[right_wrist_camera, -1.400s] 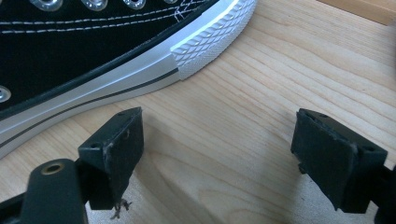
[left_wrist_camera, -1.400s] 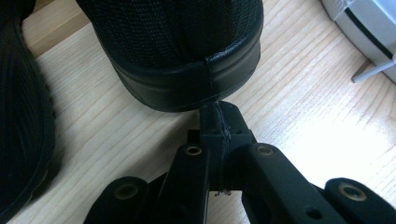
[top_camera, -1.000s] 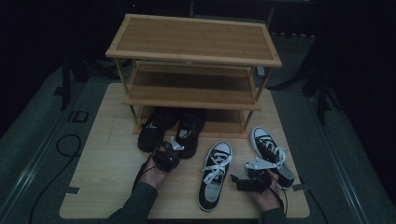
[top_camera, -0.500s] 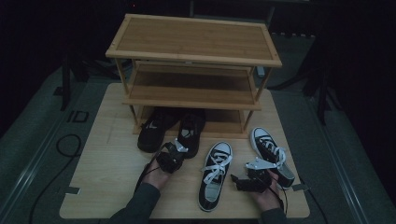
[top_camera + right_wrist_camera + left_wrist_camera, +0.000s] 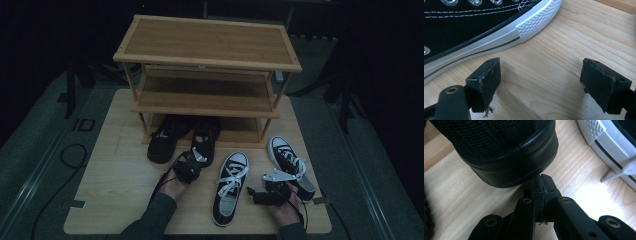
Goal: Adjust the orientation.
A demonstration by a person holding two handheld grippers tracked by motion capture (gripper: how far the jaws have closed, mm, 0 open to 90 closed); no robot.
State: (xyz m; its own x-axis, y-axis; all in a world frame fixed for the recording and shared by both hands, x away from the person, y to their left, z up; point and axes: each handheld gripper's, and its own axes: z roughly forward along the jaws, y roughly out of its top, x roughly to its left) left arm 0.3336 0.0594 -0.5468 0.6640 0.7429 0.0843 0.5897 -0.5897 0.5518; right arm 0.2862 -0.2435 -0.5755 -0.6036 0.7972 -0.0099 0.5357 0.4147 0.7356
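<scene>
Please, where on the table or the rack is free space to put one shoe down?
Free: the rack's top shelf, its middle shelf, and the table's left part beside the all-black shoes. Crowded: the front right, around the two black-and-white sneakers and both grippers.

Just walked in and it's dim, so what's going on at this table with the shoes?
A person works two handheld grippers at a wooden table with a shoe rack. The left gripper, shut, sits at the heel of a black shoe. The right gripper is open beside a black-and-white sneaker, holding nothing.
</scene>
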